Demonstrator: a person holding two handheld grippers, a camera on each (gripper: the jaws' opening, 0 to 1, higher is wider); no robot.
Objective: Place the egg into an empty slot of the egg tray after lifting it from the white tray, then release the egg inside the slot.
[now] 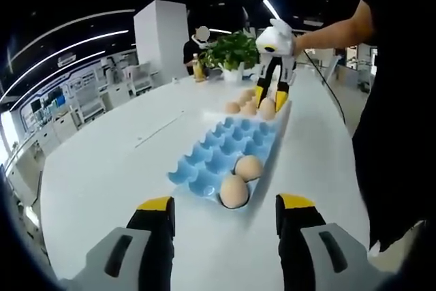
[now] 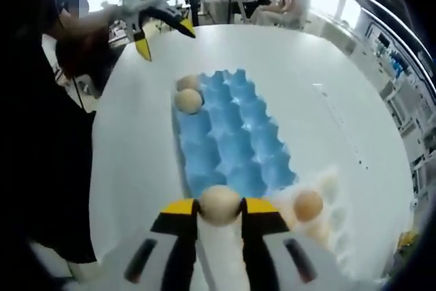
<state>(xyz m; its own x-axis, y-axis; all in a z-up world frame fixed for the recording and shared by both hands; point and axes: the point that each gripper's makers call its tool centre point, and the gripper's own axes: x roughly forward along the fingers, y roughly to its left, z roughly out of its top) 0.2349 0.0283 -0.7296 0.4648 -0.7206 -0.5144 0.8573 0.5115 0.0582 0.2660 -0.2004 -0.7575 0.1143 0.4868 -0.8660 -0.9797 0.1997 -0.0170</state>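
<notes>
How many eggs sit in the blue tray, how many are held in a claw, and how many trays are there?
Eggs in the blue egg tray: 2
Held egg in the right gripper: 1
Trays, blue egg tray and white tray: 2
Total: 5

Two tan eggs (image 1: 234, 191) in one blue moulded egg tray (image 1: 225, 141); a third egg (image 2: 219, 202) between the jaws of one right gripper (image 2: 219, 215); roughly three more on one white tray (image 2: 330, 185). One left gripper (image 1: 226, 204), one leafy potted plant (image 1: 231, 51), one yellow bottle (image 1: 198, 67).
</notes>
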